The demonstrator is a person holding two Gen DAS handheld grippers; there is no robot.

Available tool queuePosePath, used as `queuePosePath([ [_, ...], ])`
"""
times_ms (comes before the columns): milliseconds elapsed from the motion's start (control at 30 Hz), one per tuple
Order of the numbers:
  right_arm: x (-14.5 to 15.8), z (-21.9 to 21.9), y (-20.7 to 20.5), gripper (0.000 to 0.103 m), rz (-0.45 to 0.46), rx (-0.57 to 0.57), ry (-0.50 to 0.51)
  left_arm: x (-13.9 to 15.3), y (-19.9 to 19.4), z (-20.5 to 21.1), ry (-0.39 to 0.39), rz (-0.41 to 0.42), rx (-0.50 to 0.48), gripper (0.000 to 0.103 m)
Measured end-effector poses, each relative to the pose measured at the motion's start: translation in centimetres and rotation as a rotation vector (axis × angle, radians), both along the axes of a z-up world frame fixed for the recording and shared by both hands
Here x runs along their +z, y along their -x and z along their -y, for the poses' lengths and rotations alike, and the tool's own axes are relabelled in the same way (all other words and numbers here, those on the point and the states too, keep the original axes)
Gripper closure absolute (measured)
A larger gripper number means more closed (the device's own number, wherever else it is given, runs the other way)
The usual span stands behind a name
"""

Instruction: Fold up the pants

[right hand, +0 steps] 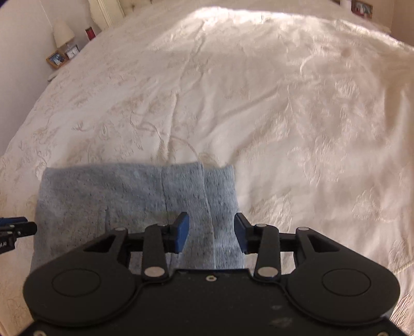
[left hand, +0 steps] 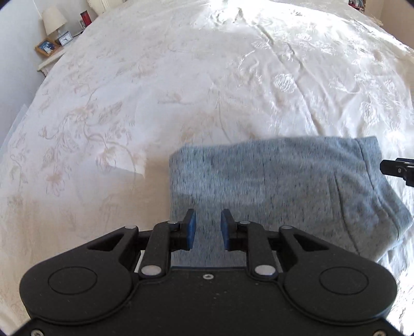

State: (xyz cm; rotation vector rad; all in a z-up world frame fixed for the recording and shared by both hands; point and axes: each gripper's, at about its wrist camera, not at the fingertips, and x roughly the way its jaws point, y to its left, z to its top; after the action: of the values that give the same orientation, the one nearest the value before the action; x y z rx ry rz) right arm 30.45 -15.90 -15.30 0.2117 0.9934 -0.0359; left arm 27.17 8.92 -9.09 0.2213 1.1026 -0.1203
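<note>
left gripper (left hand: 208, 228) first: jaws are parted a bit, maybe halfway, blue pads (left hand: 192, 227) w/ a clear gap between them. Nothing pinched as far as I can see, the grey fabric just shows through the gap from underneath. It's pointing steeply down over the near-left part of the pants (left hand: 279, 188)

right gripper (right hand: 211, 231) is spread wide, noticeably wider than the left one. Its pads (right hand: 182, 230) sit either side of the right end of the pants (right hand: 145, 204), around where a seam line runs down the cloth, but they aren't pressing on anything, so it's empty too. Can't tell if the tips actually touch the fabric or hang just above it tbh

the pants themselves: light grey-blue knit, already folded into a compact rectangle, lying flat near the front edge of the bed. From the right cam you can see two layers stepped at the right end, one edge just beside the other. Each cam also catches the tip of the other gripper poking in at the frame edge

under all that is a cream bedspread (left hand: 181, 90) w/ a floral pattern, wrinkled, sun hitting the far side. Way off in the far left corner there's a nightstand (left hand: 50, 60) w/ a lamp (left hand: 53, 20), a small clock (left hand: 64, 38) and a framed photo (left hand: 46, 47)
</note>
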Motion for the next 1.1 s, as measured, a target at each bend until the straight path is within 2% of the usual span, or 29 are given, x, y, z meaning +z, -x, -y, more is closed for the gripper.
queuePosePath([
  [67,0.9,-0.7,-0.4,0.062,0.042,0.027,0.011,-0.1,-1.8,0.6,0.016,-0.002,0.010,0.069],
  [133,0.5,-1.1,-1.8,0.062,0.024,0.051,0.006,-1.0,-3.9,0.8,0.014,-0.017,0.046,0.069],
  [233,-0.8,-1.9,-3.3,0.062,-0.001,0.065,0.039,-3.6,-7.0,0.9,-0.002,-0.118,0.110,0.069],
  [333,-2.7,-2.4,-4.6,0.062,-0.051,0.057,0.050,-5.6,-8.2,0.6,0.003,-0.184,0.126,0.071],
  [533,-4.2,-3.1,-5.0,0.059,-0.062,0.068,0.088,-7.1,-9.6,-0.1,0.025,-0.243,0.162,0.073],
  [800,-5.2,-2.7,-5.2,0.059,-0.055,0.085,0.067,-7.9,-9.8,0.9,-0.012,-0.244,0.141,0.081],
  [1100,-4.8,-2.9,-4.5,0.059,-0.027,0.079,0.079,-6.7,-8.5,0.6,-0.003,-0.208,0.118,0.079],
])
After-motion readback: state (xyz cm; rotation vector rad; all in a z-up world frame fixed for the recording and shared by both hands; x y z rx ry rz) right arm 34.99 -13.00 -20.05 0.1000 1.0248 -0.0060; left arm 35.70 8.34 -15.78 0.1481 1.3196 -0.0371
